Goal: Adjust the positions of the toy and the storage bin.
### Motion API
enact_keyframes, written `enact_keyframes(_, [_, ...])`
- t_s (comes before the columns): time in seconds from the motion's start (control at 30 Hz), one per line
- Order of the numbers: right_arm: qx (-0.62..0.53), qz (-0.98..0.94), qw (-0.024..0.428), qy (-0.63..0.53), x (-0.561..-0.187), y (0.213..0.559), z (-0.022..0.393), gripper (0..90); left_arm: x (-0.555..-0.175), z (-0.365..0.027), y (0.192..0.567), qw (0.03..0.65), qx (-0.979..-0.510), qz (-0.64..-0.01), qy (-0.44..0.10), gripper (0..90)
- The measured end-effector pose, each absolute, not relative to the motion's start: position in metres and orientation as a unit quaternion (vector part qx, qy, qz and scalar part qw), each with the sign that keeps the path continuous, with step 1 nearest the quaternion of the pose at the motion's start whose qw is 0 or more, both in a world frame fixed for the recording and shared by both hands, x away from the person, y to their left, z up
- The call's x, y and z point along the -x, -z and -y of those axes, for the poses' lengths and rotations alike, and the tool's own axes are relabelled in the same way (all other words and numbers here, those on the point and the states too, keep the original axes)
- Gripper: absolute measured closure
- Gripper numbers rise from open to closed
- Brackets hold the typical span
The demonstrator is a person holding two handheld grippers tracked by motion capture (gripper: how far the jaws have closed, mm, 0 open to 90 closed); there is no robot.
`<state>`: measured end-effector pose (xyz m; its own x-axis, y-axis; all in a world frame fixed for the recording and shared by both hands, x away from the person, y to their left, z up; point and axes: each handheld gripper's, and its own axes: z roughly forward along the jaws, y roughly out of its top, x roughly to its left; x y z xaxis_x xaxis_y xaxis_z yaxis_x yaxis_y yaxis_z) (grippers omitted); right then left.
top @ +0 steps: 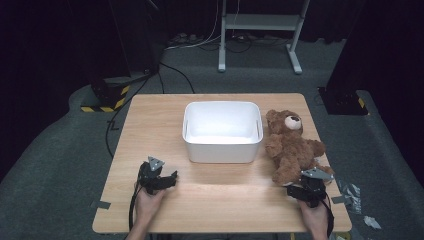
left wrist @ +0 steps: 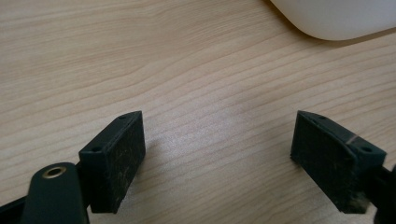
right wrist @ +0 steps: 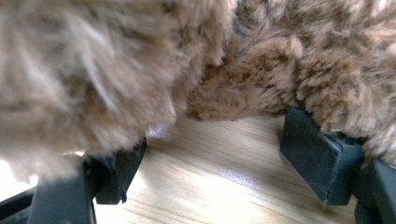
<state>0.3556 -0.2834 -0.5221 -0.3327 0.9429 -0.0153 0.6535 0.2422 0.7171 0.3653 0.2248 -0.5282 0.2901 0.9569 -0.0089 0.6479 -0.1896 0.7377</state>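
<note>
A brown teddy bear [top: 292, 145] sits on the wooden table [top: 150, 130], leaning just right of a white plastic bin [top: 222, 152] that has nothing in it. My right gripper [top: 306, 186] is at the bear's feet near the table's front right corner. In the right gripper view its jaws [right wrist: 215, 158] stand wide apart low over the wood, and the bear's fur [right wrist: 261, 70] hangs over both tips without being pinched. My left gripper [top: 167, 179] hovers at the front left, open [left wrist: 217, 154] over bare wood, with a corner of the bin [left wrist: 336, 18] ahead of it.
The bin stands mid-table towards the back edge. Bare wood lies between the two hands and left of the bin. Beyond the table are a white metal stand [top: 260, 30], cables on grey carpet, and dark equipment at both sides.
</note>
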Motion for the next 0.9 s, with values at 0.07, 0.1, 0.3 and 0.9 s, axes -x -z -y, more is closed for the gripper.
enact_keyframes(0.07, [-0.528,-0.754,0.233,-0.314,-0.3560,0.5223,0.2836,22.3,-0.3662,-0.2246,0.5282,0.327,-0.732,-0.548,-0.239,18.2])
enact_keyframes(0.1, [-0.528,-0.752,0.236,-0.316,-0.3565,0.5228,0.2834,22.3,-0.3667,-0.2243,0.5282,0.328,-0.731,-0.548,-0.240,18.2])
enact_keyframes(0.3, [-0.531,-0.749,0.235,-0.318,-0.3545,0.5228,0.2818,24.7,-0.3667,-0.2243,0.5282,0.327,-0.731,-0.548,-0.240,18.2])
enact_keyframes(0.9, [-0.488,-0.782,0.212,-0.325,-0.3574,0.5216,0.2910,22.2,-0.3679,-0.2242,0.5278,0.321,-0.728,-0.555,-0.242,18.8])
